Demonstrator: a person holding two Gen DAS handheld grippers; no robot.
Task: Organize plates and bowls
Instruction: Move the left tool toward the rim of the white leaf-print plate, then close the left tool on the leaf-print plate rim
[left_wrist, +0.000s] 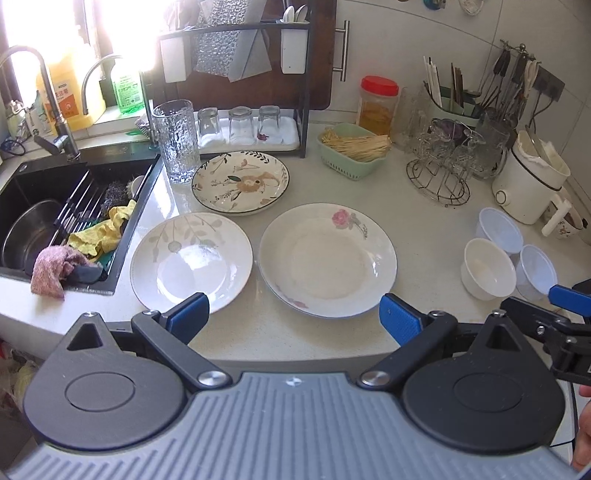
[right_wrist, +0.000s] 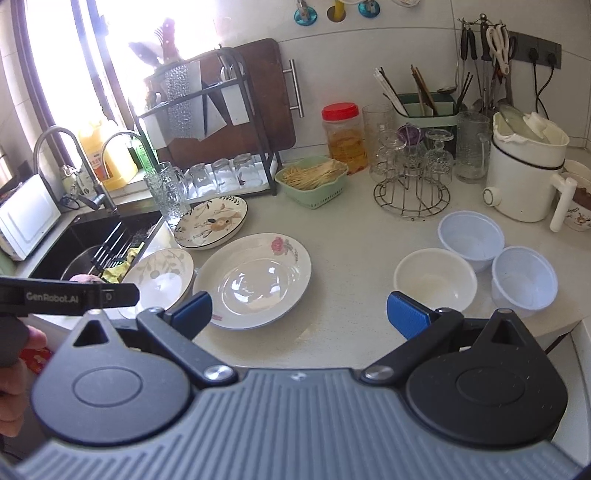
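On the tabletop (left_wrist: 332, 350), the leaf plate (left_wrist: 191, 258) lies at 9 o'clock, the rose plate (left_wrist: 328, 260) at centre, three bowls (left_wrist: 488, 267) at 3 o'clock. The left tool (left_wrist: 293, 314) and the right tool (right_wrist: 299, 312) hover spread wide, empty.

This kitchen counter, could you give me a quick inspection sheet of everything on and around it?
Surface: pale speckled stone countertop, bare near its front edge.
Job's things: three plates lying apart, a rose-print plate, a grey-leaf plate and a dark-rimmed floral plate; one cream bowl and two translucent white plastic bowls clustered together.
Clutter: tall textured glass, green basket of sticks, red-lidded jar, wire rack of glasses.
Grippers: left gripper open, empty; right gripper open, empty.
Cables: two black cords plugged into a wall socket.
Surroundings: black sink holding cloths; bright window.
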